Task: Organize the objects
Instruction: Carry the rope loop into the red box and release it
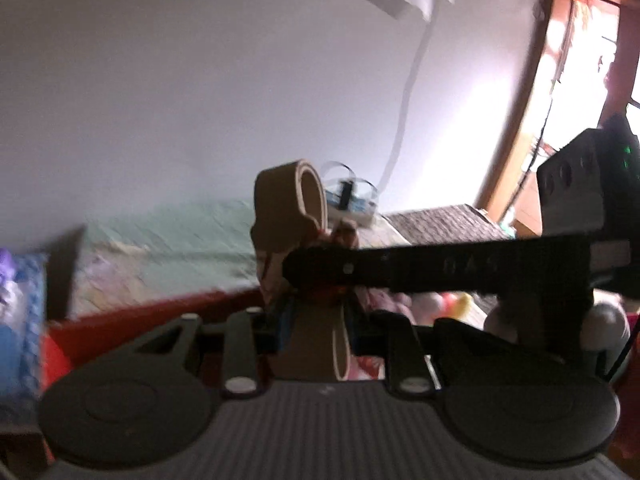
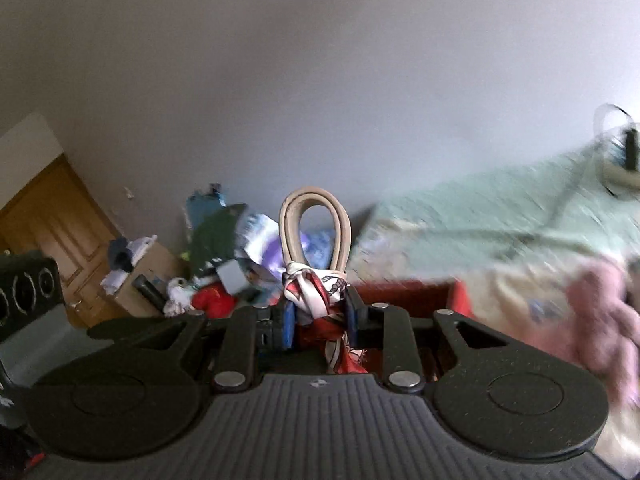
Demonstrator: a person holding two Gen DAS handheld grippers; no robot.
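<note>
Beige strap loop [image 2: 315,227], tied with red-white patterned scarf [image 2: 316,292], is held up in front of grey wall, above bed [image 2: 480,216]. Right gripper [image 2: 320,320]: jaws clamped on scarf knot, loop upright above them. Left gripper [image 1: 316,320]: jaws nearly together, clamped on beige strap [image 1: 316,344]; strap curls into loop above. Right gripper's black body crosses left view. Clutter pile left of loop.
</note>
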